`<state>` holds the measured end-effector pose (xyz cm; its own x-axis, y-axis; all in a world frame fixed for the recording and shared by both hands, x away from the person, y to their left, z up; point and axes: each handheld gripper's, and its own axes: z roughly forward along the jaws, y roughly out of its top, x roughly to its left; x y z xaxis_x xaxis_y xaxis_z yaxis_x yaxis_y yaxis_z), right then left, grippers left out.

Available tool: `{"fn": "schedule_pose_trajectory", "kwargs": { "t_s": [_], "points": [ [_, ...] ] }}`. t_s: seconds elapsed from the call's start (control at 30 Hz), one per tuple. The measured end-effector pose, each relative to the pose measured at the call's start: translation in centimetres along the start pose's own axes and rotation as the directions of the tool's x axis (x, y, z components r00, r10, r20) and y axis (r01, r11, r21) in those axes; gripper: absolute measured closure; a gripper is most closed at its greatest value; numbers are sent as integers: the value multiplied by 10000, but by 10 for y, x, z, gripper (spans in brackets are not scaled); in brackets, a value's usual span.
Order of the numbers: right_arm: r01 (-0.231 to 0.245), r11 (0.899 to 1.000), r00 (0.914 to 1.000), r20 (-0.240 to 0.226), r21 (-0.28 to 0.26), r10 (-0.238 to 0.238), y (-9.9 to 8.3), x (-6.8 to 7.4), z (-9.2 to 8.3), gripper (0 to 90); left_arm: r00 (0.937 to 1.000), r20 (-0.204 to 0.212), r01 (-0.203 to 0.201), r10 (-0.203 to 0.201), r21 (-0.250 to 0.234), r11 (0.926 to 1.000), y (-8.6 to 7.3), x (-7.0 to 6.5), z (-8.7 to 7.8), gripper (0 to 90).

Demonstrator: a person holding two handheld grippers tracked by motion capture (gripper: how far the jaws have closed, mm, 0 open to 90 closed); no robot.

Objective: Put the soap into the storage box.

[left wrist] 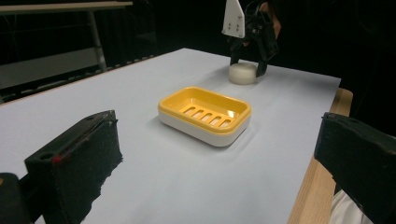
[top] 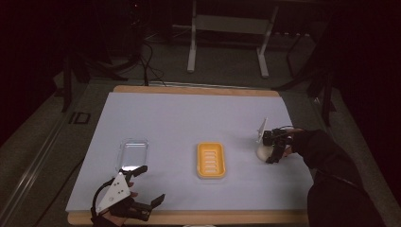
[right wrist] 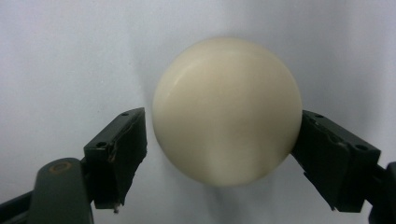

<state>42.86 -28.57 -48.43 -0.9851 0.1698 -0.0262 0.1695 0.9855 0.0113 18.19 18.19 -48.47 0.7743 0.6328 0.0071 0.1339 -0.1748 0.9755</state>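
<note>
Soap (right wrist: 226,109) sits between the right gripper (right wrist: 224,154)'s wide jaws, yellow dish (top: 211,160) nearby.

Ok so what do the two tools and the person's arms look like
Both are black two-jaw devices. The left tool carries a pale three-cornered plate with small dark dots, and its jaws have flat, blocky pads with a red speck on one. The right tool bears a similar plate and a thin trailing cable. The right arm wears a dark sleeve.

The high view looks forward and down over the whole table (top: 156,118). The left gripper view looks low across it, sharing the yellow dish (top: 211,161). The right gripper view looks down, close on the soap (right wrist: 226,109).
</note>
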Motion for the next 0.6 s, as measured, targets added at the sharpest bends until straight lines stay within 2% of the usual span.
{"fn": "schedule_pose_trajectory", "kwargs": {
  "t_s": [0.23,0.6],
  "points": [
    [317,9995,9995,-7,5,-317,5,-1,6,195,10000,16,-7,7,0,10000,0,0,0,6],
    [487,9987,9988,-37,127,-486,10,-3,14,242,10000,24,13,-13,21,10000,0,0,1,6]
  ]
}}
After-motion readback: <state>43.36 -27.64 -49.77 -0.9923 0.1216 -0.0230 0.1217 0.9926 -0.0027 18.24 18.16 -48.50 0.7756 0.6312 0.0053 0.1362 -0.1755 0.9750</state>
